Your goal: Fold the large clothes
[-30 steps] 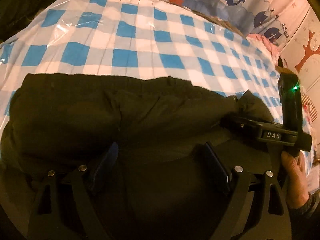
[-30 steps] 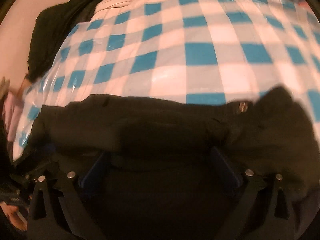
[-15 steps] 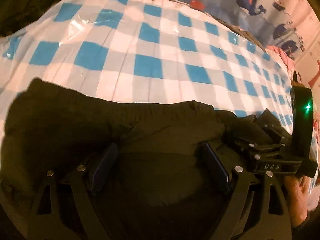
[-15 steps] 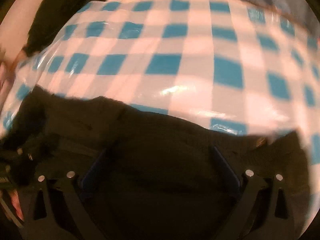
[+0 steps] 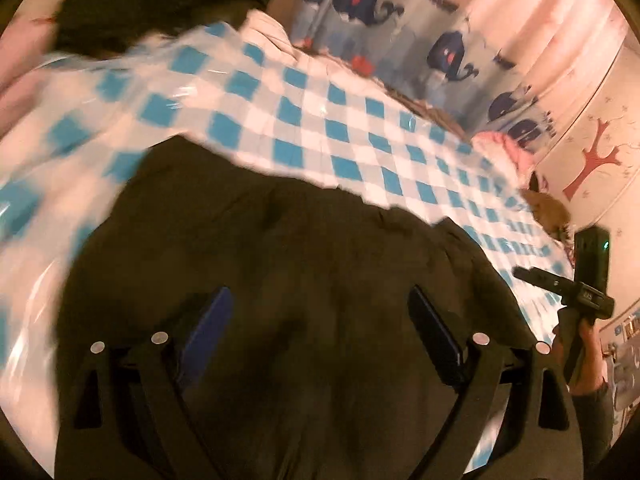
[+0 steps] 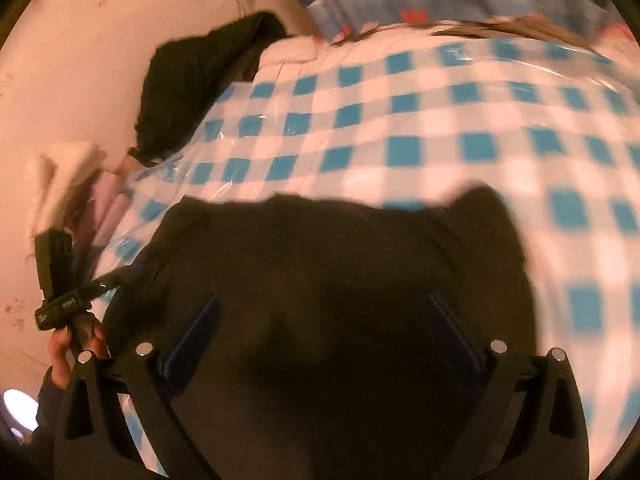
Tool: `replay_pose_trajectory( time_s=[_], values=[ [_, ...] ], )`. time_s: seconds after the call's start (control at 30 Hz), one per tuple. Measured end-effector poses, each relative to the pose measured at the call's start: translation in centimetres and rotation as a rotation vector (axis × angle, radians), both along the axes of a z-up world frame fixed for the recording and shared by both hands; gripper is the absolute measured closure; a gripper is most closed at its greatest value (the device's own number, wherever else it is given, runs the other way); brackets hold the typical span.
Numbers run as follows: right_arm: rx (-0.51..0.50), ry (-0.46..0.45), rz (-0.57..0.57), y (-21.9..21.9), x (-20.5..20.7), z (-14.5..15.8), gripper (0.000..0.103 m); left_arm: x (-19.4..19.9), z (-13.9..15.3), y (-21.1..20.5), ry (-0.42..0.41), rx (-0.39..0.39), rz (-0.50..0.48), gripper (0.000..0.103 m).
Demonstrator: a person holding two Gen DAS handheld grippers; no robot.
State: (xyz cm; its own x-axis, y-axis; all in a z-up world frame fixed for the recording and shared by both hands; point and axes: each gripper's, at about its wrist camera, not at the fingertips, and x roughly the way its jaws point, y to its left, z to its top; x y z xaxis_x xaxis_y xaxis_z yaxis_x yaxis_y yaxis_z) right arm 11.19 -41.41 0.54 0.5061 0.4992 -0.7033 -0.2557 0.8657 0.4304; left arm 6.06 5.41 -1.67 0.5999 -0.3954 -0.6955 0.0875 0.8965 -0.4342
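A large dark garment [image 5: 288, 264] lies folded on the blue-and-white checked cover [image 5: 304, 120] and fills the lower half of both views [image 6: 336, 280]. My left gripper [image 5: 320, 332] is open, its jaws wide apart over the cloth and holding nothing. My right gripper [image 6: 320, 332] is open too, above the garment's other end. The right gripper also shows at the right edge of the left wrist view [image 5: 580, 292], held in a hand. The left gripper shows at the left edge of the right wrist view [image 6: 60, 280].
Another dark garment [image 6: 200, 76] is piled at the far left corner of the bed against the pink wall. A whale-print curtain [image 5: 400, 32] hangs behind the bed. A pink cloth [image 5: 508, 152] and a brown soft object [image 5: 548, 208] lie at the bed's far right edge.
Both grippers have lifted and pulled back from the garment. More of the bed, curtain and walls shows now. The garment stays on the cover.
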Motion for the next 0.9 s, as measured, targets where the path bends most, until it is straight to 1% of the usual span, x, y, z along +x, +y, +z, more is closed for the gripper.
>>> replay_pose_trajectory(
  time_s=[0.03, 0.07, 0.13, 0.17, 0.2, 0.23, 0.3, 0.37, 0.43, 0.5, 0.57, 0.63, 0.7, 0.73, 0.77, 0.8, 0.83, 0.87, 0.9],
  values=[
    [0.028, 0.012, -0.033, -2.3, -2.3, -0.6, 0.007, -2.1, -0.1, 1.5, 0.003, -0.019, 0.021, 0.017],
    [0.058, 0.030, -0.067, -4.3, -4.2, -1.4, 0.007, -4.7, -0.6, 3.7, 0.015, -0.051, 0.064, 0.017],
    [0.121, 0.076, -0.109, -7.5, -6.8, -3.3, 0.007, -8.8, -1.9, 7.4, 0.043, -0.111, 0.147, 0.017],
    [0.160, 0.107, -0.135, -9.0, -8.1, -4.7, 0.007, -10.2, -2.4, 8.8, 0.055, -0.140, 0.175, 0.017],
    [0.186, 0.133, -0.151, -9.6, -8.6, -5.8, 0.007, -11.3, -3.1, 9.9, 0.074, -0.169, 0.201, 0.017],
    [0.196, 0.151, -0.154, -9.7, -8.9, -6.5, 0.007, -12.4, -4.1, 11.2, 0.110, -0.204, 0.240, 0.017],
    [0.205, 0.149, -0.139, -9.4, -9.1, -7.3, 0.007, -13.5, -5.2, 12.4, 0.147, -0.249, 0.274, 0.017],
    [0.209, 0.136, -0.120, -8.9, -9.0, -7.6, 0.007, -13.6, -5.9, 12.8, 0.157, -0.292, 0.277, 0.017],
    [0.174, 0.126, -0.110, -7.9, -8.2, -7.8, 0.007, -13.1, -6.5, 12.7, 0.175, -0.315, 0.276, 0.017],
    [0.149, 0.131, -0.105, -7.1, -7.8, -8.3, 0.007, -12.3, -7.1, 12.1, 0.194, -0.319, 0.271, 0.017],
    [0.144, 0.115, -0.062, -6.1, -7.5, -8.6, 0.007, -11.1, -8.0, 11.1, 0.218, -0.327, 0.251, 0.017],
    [0.113, 0.108, -0.017, -4.6, -7.0, -8.7, 0.008, -10.0, -8.7, 9.7, 0.235, -0.313, 0.223, 0.017],
    [0.087, 0.119, 0.023, -3.2, -6.3, -9.1, 0.024, -8.3, -9.5, 8.0, 0.257, -0.261, 0.194, 0.017],
    [0.079, 0.124, 0.030, -2.8, -6.2, -9.2, 0.038, -7.3, -10.2, 7.0, 0.272, -0.243, 0.177, 0.017],
    [0.081, 0.126, 0.035, -2.6, -6.1, -9.3, 0.049, -6.9, -10.5, 6.5, 0.280, -0.243, 0.168, 0.026],
    [0.101, 0.121, 0.045, -2.5, -6.3, -9.0, 0.055, -6.5, -10.7, 6.0, 0.290, -0.236, 0.160, 0.036],
    [0.117, 0.114, 0.053, -2.6, -6.6, -8.6, 0.063, -6.4, -10.7, 5.4, 0.296, -0.226, 0.151, 0.051],
    [0.136, 0.105, 0.066, -2.8, -7.3, -8.0, 0.068, -6.5, -10.1, 4.8, 0.288, -0.223, 0.126, 0.065],
    [0.148, 0.100, 0.076, -2.9, -7.9, -7.5, 0.069, -6.7, -9.4, 4.3, 0.284, -0.219, 0.101, 0.070]
  ],
)
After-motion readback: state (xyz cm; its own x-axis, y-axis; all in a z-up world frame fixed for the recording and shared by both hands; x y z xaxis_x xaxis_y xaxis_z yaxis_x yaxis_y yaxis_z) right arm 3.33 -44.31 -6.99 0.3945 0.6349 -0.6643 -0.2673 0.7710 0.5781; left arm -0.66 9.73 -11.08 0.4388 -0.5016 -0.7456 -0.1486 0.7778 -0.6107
